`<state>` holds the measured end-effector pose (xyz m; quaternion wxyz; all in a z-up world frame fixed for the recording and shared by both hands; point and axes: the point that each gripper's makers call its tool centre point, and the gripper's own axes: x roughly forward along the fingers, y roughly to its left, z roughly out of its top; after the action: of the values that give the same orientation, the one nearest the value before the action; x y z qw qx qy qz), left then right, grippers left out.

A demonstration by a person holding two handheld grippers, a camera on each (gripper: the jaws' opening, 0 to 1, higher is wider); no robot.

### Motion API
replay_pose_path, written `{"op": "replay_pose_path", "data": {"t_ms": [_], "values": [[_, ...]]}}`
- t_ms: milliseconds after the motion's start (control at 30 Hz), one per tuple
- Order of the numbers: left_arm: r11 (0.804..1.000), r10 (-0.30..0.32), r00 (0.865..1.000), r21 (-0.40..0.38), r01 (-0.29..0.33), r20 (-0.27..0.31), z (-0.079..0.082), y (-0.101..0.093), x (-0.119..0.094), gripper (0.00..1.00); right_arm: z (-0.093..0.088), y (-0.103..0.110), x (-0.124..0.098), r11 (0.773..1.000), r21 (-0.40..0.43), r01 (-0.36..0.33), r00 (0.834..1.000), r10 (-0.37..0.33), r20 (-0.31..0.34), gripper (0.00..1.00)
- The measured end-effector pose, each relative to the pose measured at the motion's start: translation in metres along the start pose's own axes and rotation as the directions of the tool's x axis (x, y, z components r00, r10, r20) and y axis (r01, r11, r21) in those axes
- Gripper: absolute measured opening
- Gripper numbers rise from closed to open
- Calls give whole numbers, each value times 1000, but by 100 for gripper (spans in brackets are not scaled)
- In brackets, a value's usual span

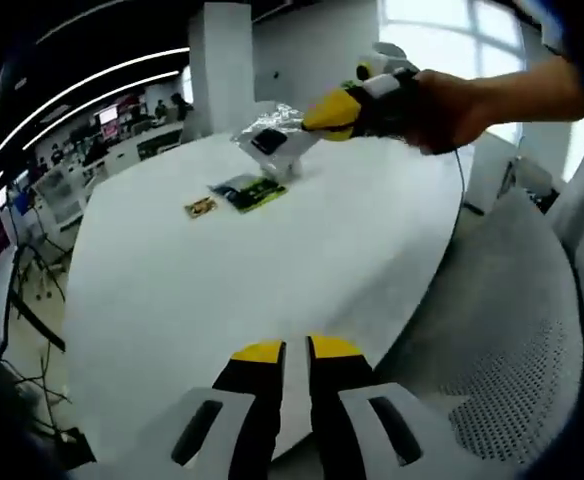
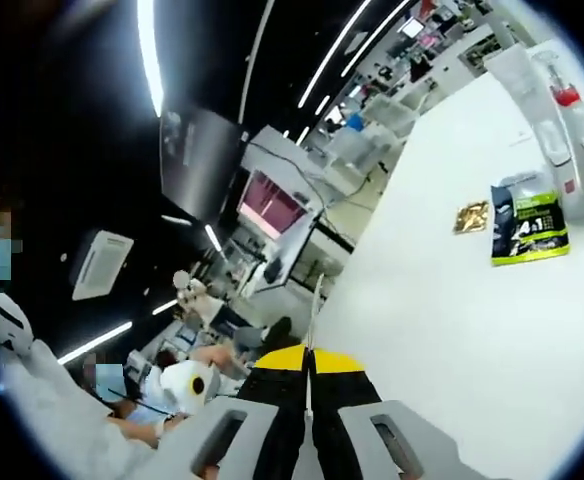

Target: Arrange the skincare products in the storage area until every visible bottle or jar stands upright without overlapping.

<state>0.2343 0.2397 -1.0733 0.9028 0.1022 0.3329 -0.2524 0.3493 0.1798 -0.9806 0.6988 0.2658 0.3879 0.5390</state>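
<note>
White table (image 1: 272, 260), sachets (image 1: 247, 192) far beyond left tool (image 1: 296, 349), jaws approx. closed

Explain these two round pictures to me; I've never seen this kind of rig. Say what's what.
A person holds a two-jaw tool in each hand, and each tool carries a fisheye camera looking along its yellow-tipped black jaws.

The left gripper view shows the left gripper empty, jaws nearly together. Farther off, a hand carries the right gripper above a clear plastic-wrapped package.

In the right gripper view, the right gripper looks shut and empty.

On the white round table lie a dark green-labelled flat packet and a small gold sachet.
</note>
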Motion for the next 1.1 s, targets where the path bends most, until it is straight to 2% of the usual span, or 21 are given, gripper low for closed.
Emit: {"op": "replay_pose_path", "data": {"t_ms": [67,167,267,367,500,533,633,667,867,1100], "values": [[1000,17,1000,-13,-17,-19,-4,4,5,0,10,-11,7,1000,11,27,1000,-27,3,0],[998,44,994,-35,-48,-102,-22,10,8,1,24,-25,17,997,54,48,998,-49,28,0],[996,65,993,-47,-70,-98,-23,14,8,5,31,-35,27,996,64,65,997,-67,25,0],[995,78,989,-52,-85,-123,-28,17,9,9,33,-47,38,992,79,98,995,-99,11,0],[996,70,986,-38,-76,-150,-34,14,9,10,34,-67,54,984,104,145,989,-145,-10,0],[996,72,986,-37,-78,-150,-34,14,9,10,39,-82,57,979,115,167,986,-166,-22,0],[994,99,985,-39,-106,-142,-33,20,7,10,41,-90,67,975,110,193,981,-190,-34,0],[993,104,984,-43,-111,-142,-33,21,7,10,41,-96,70,969,112,220,975,-217,-43,0],[992,104,978,-45,-114,-182,-41,22,8,9,44,-120,88,950,135,282,959,-274,-71,0],[992,103,977,-53,-115,-188,-43,23,8,6,41,-146,99,922,161,352,935,-340,-103,0]]}}
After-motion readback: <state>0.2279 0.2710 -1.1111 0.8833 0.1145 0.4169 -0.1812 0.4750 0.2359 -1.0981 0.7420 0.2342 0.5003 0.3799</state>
